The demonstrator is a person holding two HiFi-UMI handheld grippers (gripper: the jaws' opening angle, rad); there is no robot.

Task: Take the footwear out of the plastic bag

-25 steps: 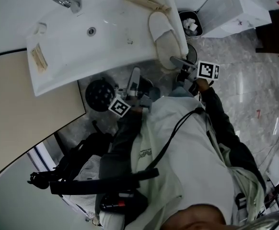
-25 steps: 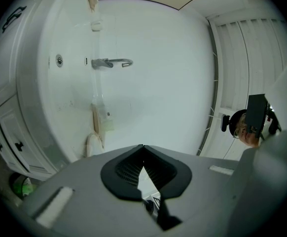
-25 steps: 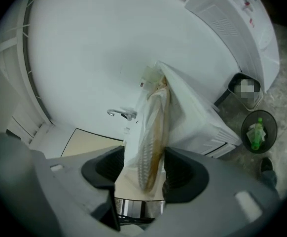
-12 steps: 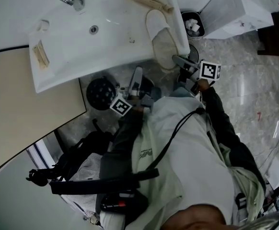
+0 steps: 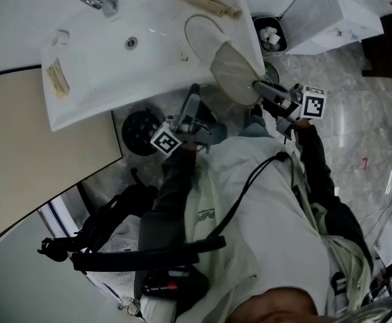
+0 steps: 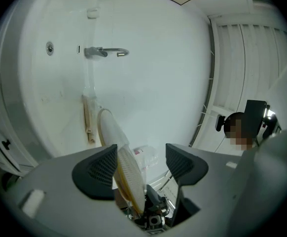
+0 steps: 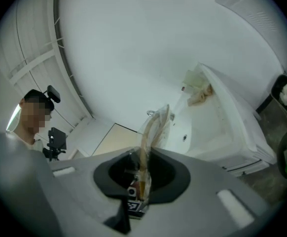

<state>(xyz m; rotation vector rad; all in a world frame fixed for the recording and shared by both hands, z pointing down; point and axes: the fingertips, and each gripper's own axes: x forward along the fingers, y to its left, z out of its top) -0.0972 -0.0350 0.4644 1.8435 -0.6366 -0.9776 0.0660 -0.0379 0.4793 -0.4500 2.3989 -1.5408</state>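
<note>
Your right gripper (image 7: 142, 176) is closing, jaws nearly together and pinching the thin edge of the slipper (image 5: 228, 62). The slipper tilts over the right rim of the sink (image 5: 95, 66), upper centre of the head view. Your left gripper (image 6: 139, 163) is opening, and the slipper's sole stands between its spread jaws, close to the left pad.

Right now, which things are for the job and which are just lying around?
For the job: slipper in its clear plastic bag; right tool, closing on the slipper's edge; left tool, opening, slipper between its jaws.
Just lying about: tap; wrapped packets; waste bin; black round thing on the floor.
</note>
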